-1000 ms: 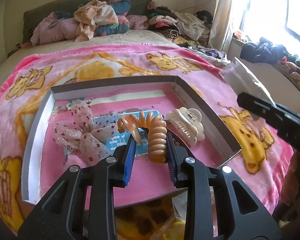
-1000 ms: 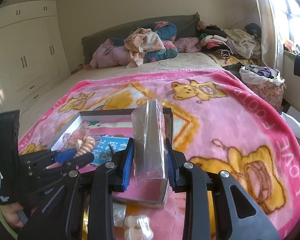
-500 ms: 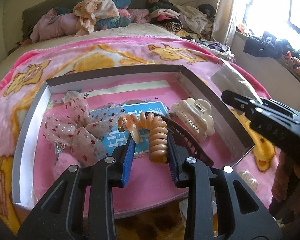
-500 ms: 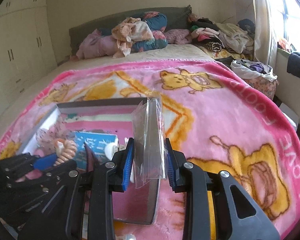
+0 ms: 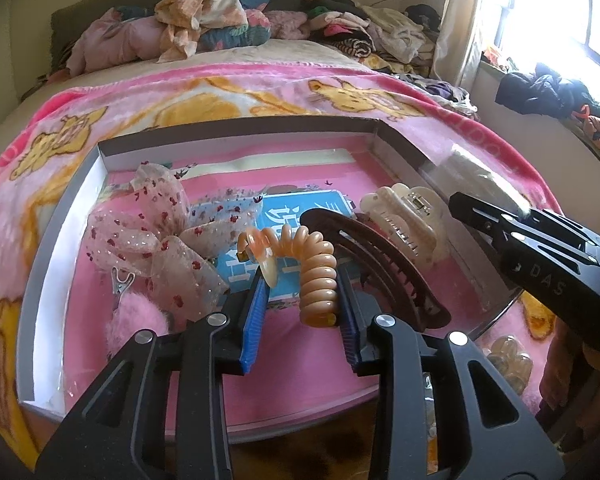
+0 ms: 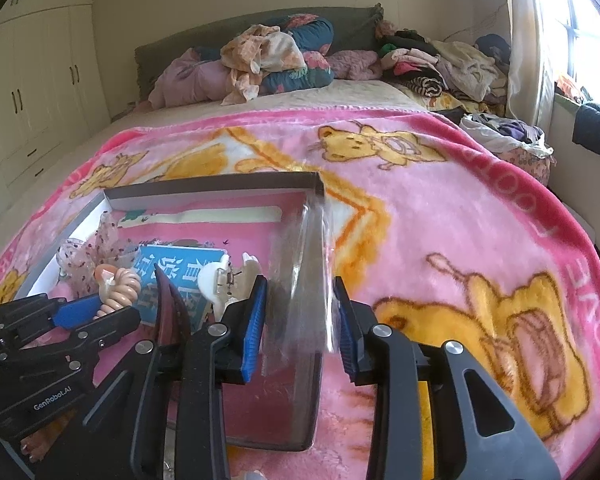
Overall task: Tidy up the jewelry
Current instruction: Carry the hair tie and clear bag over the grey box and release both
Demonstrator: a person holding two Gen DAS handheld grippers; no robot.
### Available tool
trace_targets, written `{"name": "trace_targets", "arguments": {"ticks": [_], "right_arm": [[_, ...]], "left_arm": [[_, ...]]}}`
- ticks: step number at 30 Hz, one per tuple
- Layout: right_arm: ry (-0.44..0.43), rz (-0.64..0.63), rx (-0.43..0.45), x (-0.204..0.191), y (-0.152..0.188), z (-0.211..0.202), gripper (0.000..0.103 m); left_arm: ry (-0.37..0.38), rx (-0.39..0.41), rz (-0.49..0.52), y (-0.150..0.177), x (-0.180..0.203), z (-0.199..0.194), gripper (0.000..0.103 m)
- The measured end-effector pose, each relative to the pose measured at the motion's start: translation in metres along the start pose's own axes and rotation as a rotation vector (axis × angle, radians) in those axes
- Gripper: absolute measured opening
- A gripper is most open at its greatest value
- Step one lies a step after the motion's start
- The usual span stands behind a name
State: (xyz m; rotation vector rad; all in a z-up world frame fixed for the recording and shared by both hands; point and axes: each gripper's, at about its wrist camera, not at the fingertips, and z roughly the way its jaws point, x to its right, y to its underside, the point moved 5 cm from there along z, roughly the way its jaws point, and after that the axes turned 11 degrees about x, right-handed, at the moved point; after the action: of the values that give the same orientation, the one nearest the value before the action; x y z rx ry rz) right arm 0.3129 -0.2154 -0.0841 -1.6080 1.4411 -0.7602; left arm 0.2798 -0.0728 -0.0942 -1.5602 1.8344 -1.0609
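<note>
A shallow grey-sided cardboard box with a pink floor lies on the bed, on top of a fluffy pink blanket printed with yellow bears. The left hand-held gripper reaches down into the box with an orange spiral coil hair tie between its blue pads. The coil lies against the pad on the right, while the pad on the left only meets the loose curled end, so I cannot tell whether it is still pinched. The jaws are partly open.

Just to the right of the coil a dark maroon curved hair clip rests on the box floor, and beyond it a cream claw clip lies near the right wall. A sheer pink bow with small red dots sits on the left side of the box, with a fluffy pink pom-pom just in front of it and a small metal clip between them. A blue card with white lettering lies flat under the coil and the clips.

The right hand-held gripper hangs over the box's right wall with a clear plastic bag standing upright between its pads. Its jaws are opening, and the bag looks blurred; there is a gap beside it on the right. Piled clothes and bedding crowd the head of the bed, and a bright window is off to the right.
</note>
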Motion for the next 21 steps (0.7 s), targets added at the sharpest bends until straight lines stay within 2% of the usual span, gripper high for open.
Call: {"name": "trace_targets", "arguments": {"ticks": [8,14,18,21], "right_arm": [[-0.016,0.017,0.020,0.001,-0.002,-0.010,0.037],[-0.018,0.023,0.050,0.004,-0.003,-0.022,0.051],[-0.007,0.033,0.068,0.008,-0.004,-0.030,0.062],[-0.010,0.047,0.076,0.009,-0.004,-0.036,0.066]], "left_arm": [[-0.004,0.002,-0.005,0.001,0.000,-0.001,0.029],[-0.009,0.008,-0.008,0.001,-0.003,-0.005,0.033],[-0.014,0.018,-0.011,0.000,-0.005,-0.010,0.041],[-0.021,0.026,-0.011,0.000,-0.006,-0.015,0.044]]}}
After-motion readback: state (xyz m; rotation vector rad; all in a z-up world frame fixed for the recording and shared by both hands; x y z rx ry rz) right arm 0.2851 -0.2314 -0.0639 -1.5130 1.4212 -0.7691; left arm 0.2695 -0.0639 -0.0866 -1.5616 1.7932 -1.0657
